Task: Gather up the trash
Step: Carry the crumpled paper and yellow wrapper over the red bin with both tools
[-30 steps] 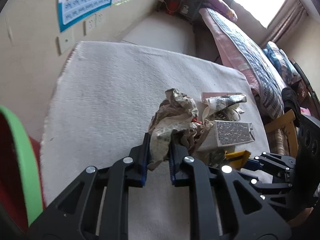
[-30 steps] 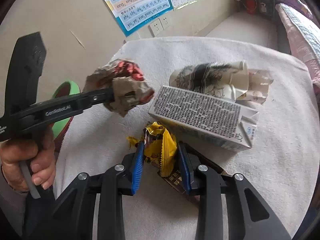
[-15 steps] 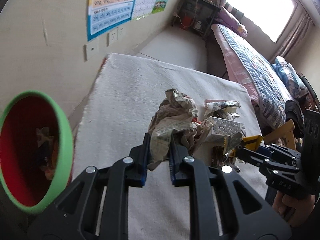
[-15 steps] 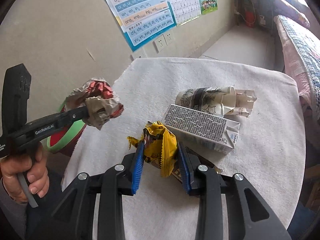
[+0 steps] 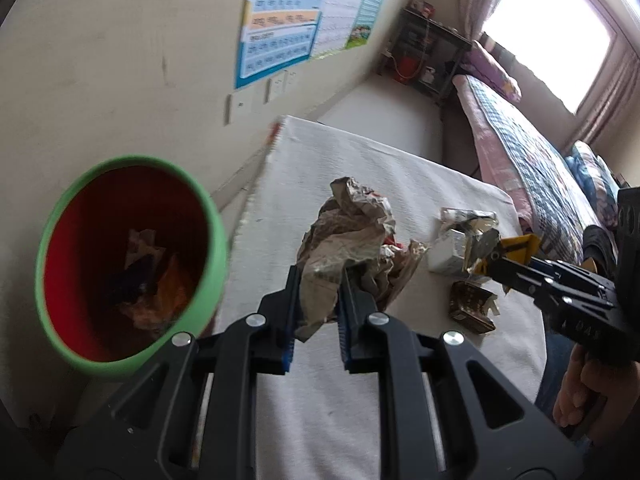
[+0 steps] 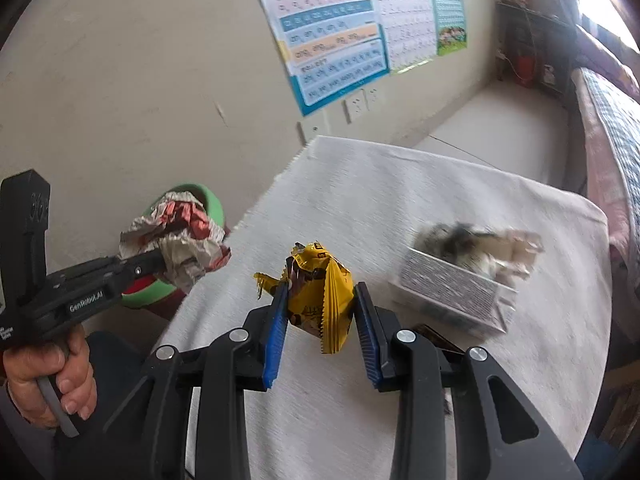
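My left gripper (image 5: 316, 280) is shut on a crumpled paper wrapper (image 5: 348, 236), held in the air just right of the green-rimmed red bin (image 5: 132, 264). The same wrapper (image 6: 176, 240) and left gripper (image 6: 160, 258) show in the right wrist view, in front of the bin (image 6: 214, 208). My right gripper (image 6: 322, 300) is shut on a yellow snack wrapper (image 6: 320, 300), lifted above the white-clothed table (image 6: 400, 200). In the left wrist view the right gripper (image 5: 490, 258) holds that wrapper (image 5: 480, 248).
A white carton (image 6: 452, 296), a crushed paper cup (image 6: 472, 240) and a brown wrapper (image 5: 472, 304) lie on the table's right side. The bin holds some trash (image 5: 156, 284). A wall with posters (image 6: 336, 32) is behind; a bed (image 5: 536, 160) is to the right.
Both grippers have lifted and swung left with their trash. The bin has come into full view beside the left gripper. The yellow wrapper has left the table.
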Tool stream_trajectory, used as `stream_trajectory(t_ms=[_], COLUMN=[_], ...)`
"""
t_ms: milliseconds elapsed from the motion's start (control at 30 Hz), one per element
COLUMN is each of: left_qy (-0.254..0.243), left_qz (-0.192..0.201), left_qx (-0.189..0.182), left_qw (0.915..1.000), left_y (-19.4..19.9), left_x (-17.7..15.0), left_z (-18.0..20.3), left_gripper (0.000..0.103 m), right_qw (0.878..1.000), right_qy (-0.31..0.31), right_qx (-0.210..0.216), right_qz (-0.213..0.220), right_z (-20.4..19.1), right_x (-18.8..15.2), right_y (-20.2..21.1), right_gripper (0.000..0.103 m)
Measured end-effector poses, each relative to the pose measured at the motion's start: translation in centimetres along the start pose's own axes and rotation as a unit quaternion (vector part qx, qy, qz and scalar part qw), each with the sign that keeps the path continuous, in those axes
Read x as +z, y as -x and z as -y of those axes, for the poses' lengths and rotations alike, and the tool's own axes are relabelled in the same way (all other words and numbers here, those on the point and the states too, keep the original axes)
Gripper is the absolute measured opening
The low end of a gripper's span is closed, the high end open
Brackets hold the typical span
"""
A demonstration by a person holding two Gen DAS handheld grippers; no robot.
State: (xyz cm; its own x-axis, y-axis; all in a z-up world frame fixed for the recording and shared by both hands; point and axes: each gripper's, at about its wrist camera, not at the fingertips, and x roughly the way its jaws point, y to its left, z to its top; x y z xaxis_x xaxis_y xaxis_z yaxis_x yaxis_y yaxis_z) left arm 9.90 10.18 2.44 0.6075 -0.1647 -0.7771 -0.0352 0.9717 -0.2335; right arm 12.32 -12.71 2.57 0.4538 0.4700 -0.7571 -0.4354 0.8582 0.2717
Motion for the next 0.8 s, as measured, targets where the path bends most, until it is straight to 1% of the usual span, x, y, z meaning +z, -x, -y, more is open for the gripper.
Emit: stream_trajectory(t_ms=[167,333,533,633,733,800], left_qy=[0.021,0.055,0.102,0.122,0.141,0.149], left_qz=[0.015,0.031,0.047,0.051,0.054,0.056], left_qx=[0.019,0.04,0.066,0.073,0.078,0.078], left_qw=[0.9995,0.9972,0.9915,0.9885,0.9856,0.9841], left_y=[1.7,3.5,5.3,5.9,6.4,6.5], left_x=[-0.1,0.0,-0.1,-0.2,-0.3,-0.2], left_z=[-2.7,-6.4,-11.5,-13.8,-15.9,-16.9], left_gripper=[0.016,0.016,0.016,0.016,0.016,0.016], right_qw=[1.0,0.998,0.994,0.992,0.989,0.988], right_qy=[0.023,0.047,0.084,0.102,0.115,0.122], right_qx=[0.013,0.035,0.066,0.08,0.089,0.092], right_qz=[0.003,0.004,-0.002,-0.008,-0.016,-0.02], right_z=[-3.1,-6.8,-12.2,-15.0,-17.0,-17.8], right_x=[1.7,3.6,5.8,6.7,7.1,7.1], right_y=[-1.4,-3.1,-5.9,-7.5,-8.9,-9.7], right_gripper=[0.032,0.032,0.032,0.032,0.032,0.032])
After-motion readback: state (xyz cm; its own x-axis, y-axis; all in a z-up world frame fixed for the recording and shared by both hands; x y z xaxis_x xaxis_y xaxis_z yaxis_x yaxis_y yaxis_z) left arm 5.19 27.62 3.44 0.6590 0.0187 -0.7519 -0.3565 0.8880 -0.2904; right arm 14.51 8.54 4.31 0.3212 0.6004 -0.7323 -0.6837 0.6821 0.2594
